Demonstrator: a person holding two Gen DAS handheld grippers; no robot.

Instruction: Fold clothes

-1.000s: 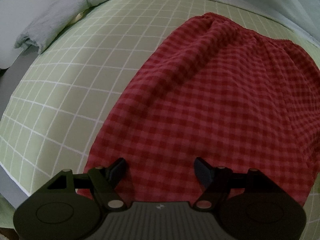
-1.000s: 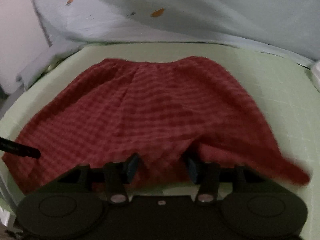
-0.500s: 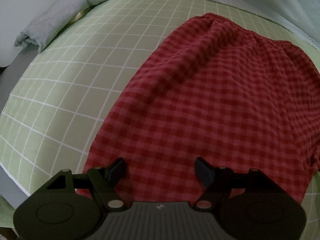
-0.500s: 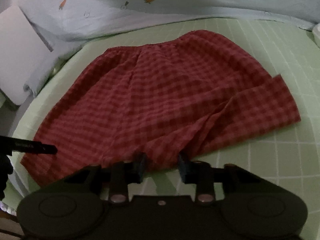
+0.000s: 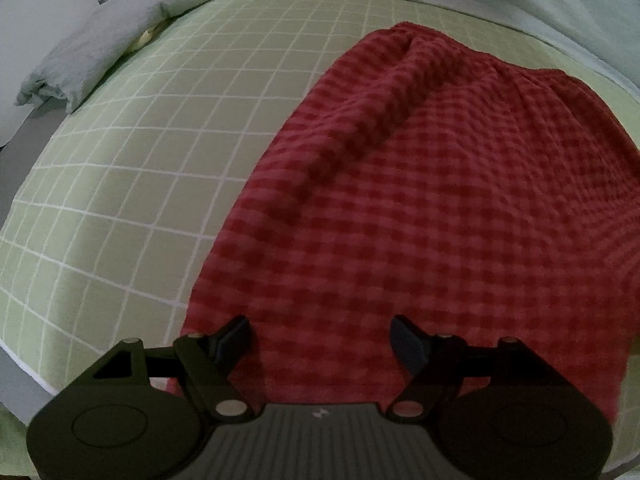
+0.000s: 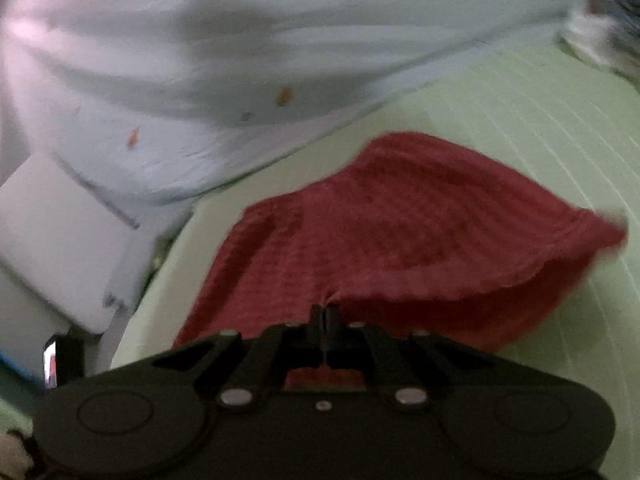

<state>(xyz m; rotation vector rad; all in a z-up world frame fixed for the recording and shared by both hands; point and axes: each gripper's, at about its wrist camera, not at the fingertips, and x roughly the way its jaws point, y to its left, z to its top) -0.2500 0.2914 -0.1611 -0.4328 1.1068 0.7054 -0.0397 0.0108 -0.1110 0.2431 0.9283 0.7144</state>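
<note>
A red checked garment (image 5: 420, 200) lies spread on a green grid-patterned bed sheet (image 5: 140, 160). My left gripper (image 5: 320, 338) is open, its fingers wide apart over the garment's near hem, holding nothing. In the right wrist view the same red garment (image 6: 400, 240) is lifted and folding over itself. My right gripper (image 6: 325, 320) is shut on the garment's near edge, with cloth pinched between the fingers. The right view is blurred by motion.
A pale blue quilt (image 6: 200, 80) with small orange prints is bunched along the far side of the bed. A grey folded cloth (image 5: 92, 48) lies at the bed's far left corner. A white pillow (image 6: 52, 232) sits at the left.
My right gripper closed on the garment's edge and lifted it, carrying it up and over to the left. The left gripper stayed open in nearly the same place.
</note>
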